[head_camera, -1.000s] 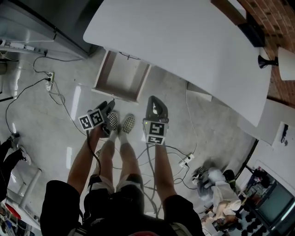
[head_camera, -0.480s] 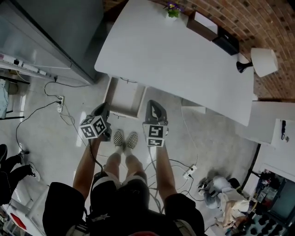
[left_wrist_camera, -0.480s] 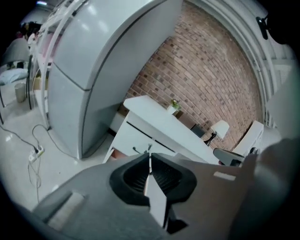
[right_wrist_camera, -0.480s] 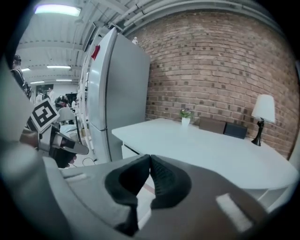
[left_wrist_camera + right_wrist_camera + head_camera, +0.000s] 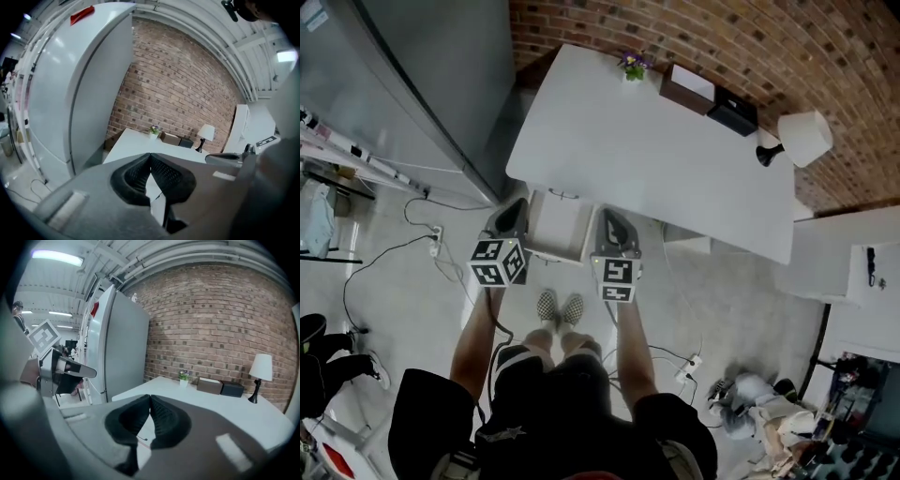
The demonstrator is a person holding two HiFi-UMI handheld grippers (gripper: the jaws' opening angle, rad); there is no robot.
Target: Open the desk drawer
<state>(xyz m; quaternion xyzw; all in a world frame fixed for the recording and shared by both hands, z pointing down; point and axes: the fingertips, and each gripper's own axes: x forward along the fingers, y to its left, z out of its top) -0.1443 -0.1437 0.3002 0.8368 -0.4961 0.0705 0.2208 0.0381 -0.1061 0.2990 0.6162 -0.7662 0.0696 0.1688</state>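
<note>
A white desk (image 5: 656, 159) stands against a brick wall. Its drawer (image 5: 555, 225) is pulled out from under the near edge and looks empty inside. Both grippers are held up above the floor in front of the desk, apart from the drawer. My left gripper (image 5: 514, 208) hangs over the drawer's left side, my right gripper (image 5: 613, 217) over its right side. In the left gripper view the left gripper (image 5: 150, 157) has its pads together with nothing between them. The right gripper (image 5: 150, 400) is also shut and empty.
A small plant (image 5: 633, 64), a brown box (image 5: 689, 86), a black box (image 5: 733, 114) and a lamp (image 5: 797, 139) sit along the desk's far edge. A tall grey fridge (image 5: 422, 84) stands to the left. Cables and a wall socket (image 5: 436, 239) lie on the floor.
Both grippers have risen away from the floor and the open drawer. The person has straightened up, so the whole desk shows. The left gripper's marker cube has rolled.
</note>
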